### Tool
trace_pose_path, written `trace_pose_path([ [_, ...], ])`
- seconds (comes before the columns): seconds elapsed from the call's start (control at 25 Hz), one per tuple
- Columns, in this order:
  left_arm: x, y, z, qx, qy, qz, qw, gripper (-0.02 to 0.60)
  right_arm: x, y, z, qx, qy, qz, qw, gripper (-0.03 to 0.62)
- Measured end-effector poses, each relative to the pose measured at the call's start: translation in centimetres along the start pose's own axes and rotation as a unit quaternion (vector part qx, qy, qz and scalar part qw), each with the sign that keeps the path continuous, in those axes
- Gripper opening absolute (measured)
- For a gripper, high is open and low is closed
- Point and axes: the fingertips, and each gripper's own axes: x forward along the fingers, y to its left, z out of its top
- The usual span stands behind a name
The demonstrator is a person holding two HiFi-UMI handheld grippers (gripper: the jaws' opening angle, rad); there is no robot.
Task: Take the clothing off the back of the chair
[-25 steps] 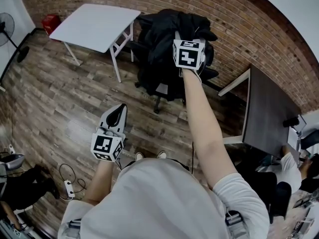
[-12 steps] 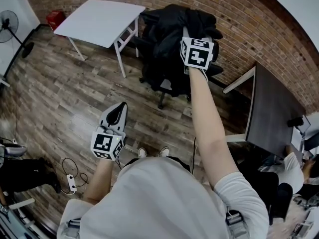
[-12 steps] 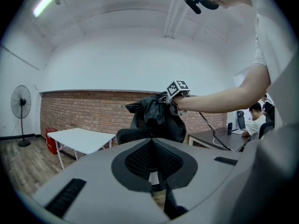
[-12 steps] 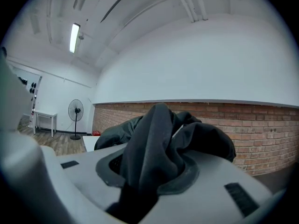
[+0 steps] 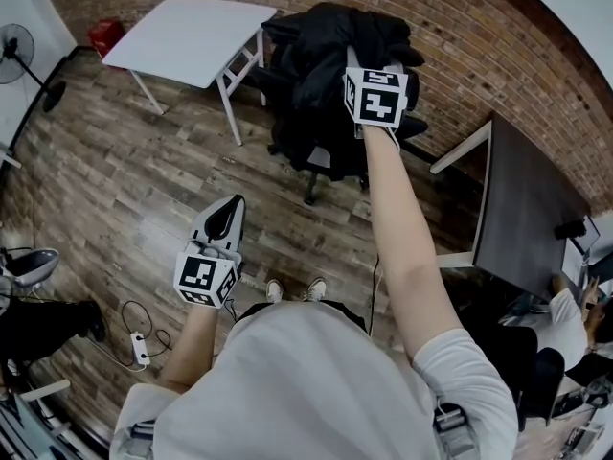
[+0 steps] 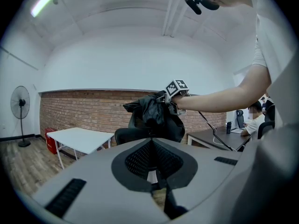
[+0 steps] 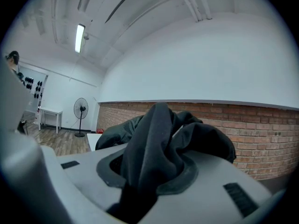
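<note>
One black garment [image 5: 321,46], one chair [image 5: 326,161], two tables [image 5: 187,41] [image 5: 527,218].

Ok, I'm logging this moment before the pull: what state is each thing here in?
clothing: bunched up, draped over the chair back, pinched near its top.
right gripper: jaws have just been closing, now clamped on the clothing.
left gripper: jaws together, empty, held low.
chair: upright, back covered by the clothing.
fan: upright; spinning or not, cannot tell.
</note>
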Motion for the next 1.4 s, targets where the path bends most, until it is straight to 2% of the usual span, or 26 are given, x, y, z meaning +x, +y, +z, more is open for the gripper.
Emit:
trace_pose_path([
  [0.2, -0.2, -0.8, 0.5, 0.002, -0.007, 0.004, 1.0000, 0.021, -0.9, -0.1, -0.2, 0.005, -0.006, 0.007, 1.000, 0.122],
  [0.4, -0.3, -1.2, 0.5, 0.009, -0.006, 0.012, 0.9999, 0.021, -1.7, -1.6, 0.8, 0.056, -0.023, 0.020, 0.998, 0.103],
  [0.64, 0.7, -1.8, 2.1, 0.022, -0.019, 0.014, 0.9995, 0.021, -2.0, -2.8, 3.0, 0.059, -0.047, 0.036, 0.997, 0.097],
  [0.8, 1.5, -2.3, 2.5, 0.027, -0.021, 0.012, 0.9993, 0.021, -1.9, -3.0, 3.9, 0.041, -0.055, 0.044, 0.997, 0.096],
  [1.4, 4.2, -2.7, 3.5, 0.026, -0.034, 0.009, 0.9990, 0.021, -2.3, -4.1, 6.7, 0.029, -0.078, 0.068, 0.994, 0.097],
])
